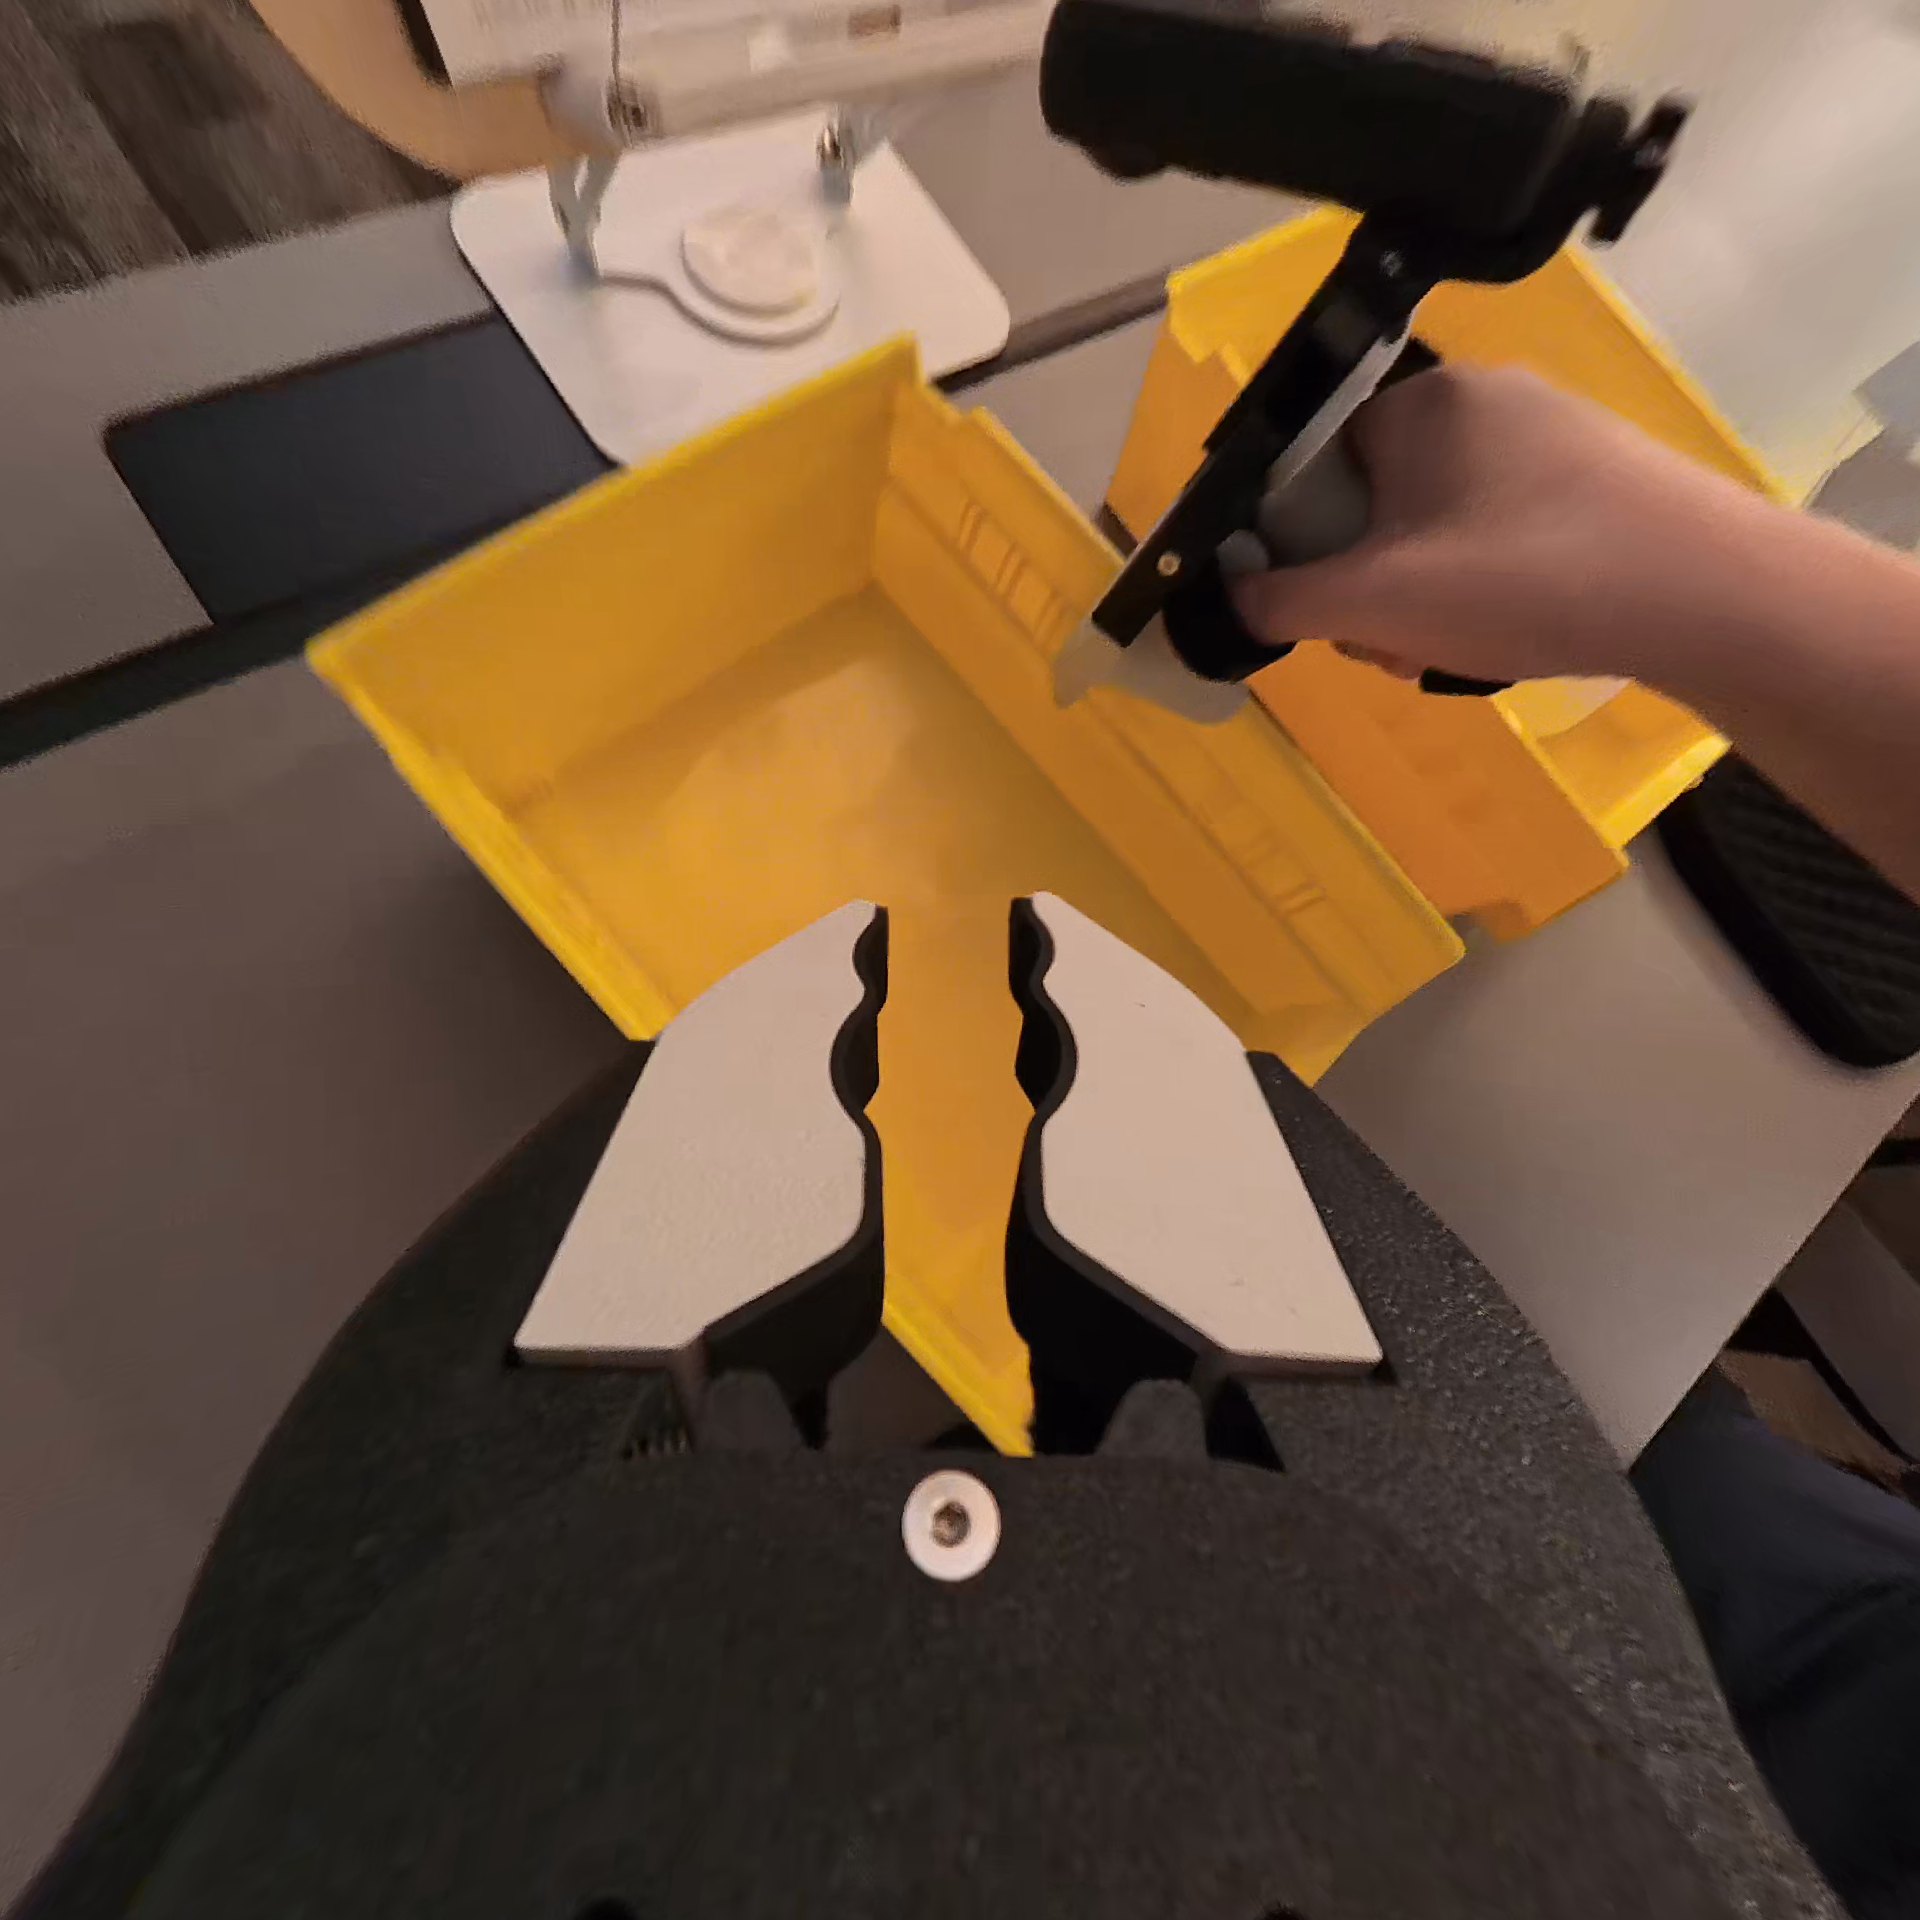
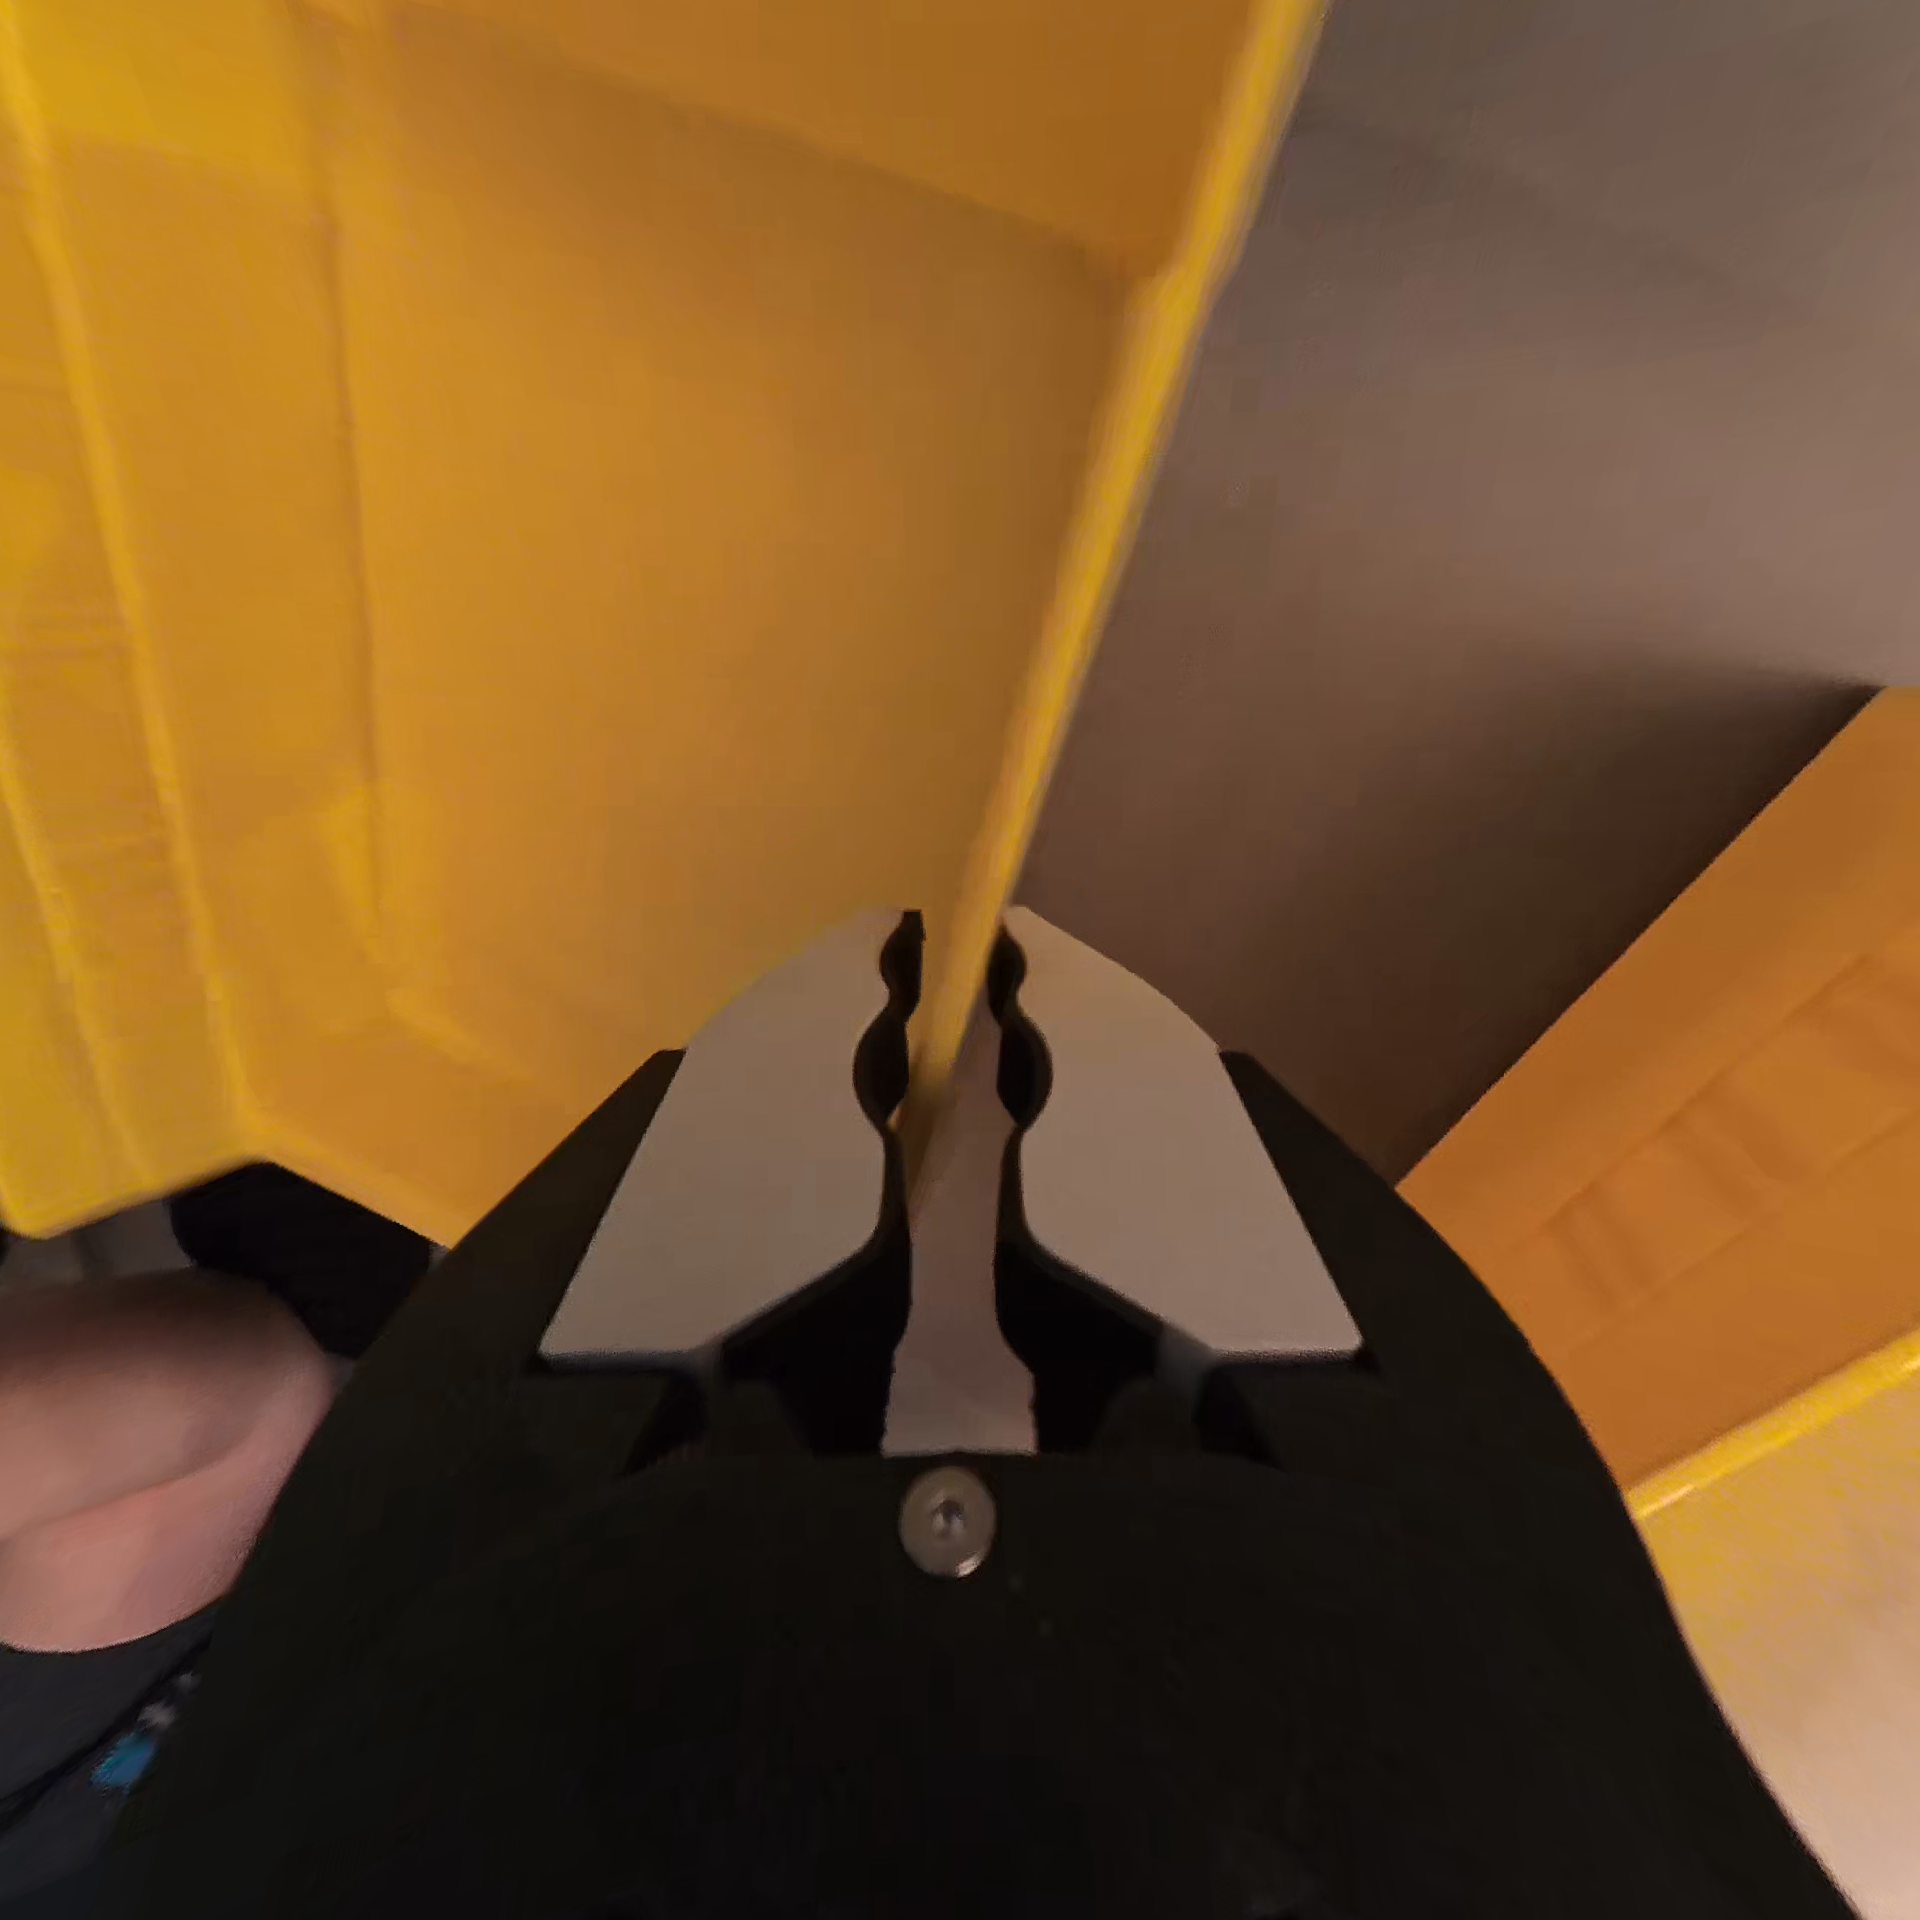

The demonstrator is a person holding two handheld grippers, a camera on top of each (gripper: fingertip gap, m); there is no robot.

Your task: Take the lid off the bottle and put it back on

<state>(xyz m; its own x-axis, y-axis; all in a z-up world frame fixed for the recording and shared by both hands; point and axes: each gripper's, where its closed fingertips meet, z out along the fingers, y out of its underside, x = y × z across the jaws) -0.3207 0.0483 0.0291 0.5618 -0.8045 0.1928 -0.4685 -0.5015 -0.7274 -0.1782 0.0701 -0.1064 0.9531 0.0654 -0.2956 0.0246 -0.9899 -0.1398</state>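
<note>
- While my left fingers hang a narrow gap apart over the near yellow bin, nothing sits between them.
- At two o'clock in the left wrist view, my right hand grips the other tool, its tips at that bin's right wall.
- Seen from the right wrist view, my right fingers appear clamped on the bin wall, though blur clouds it.
- A second yellow bin stands beside it on the grey counter.
- Neither bottle nor lid shows in either view.
</note>
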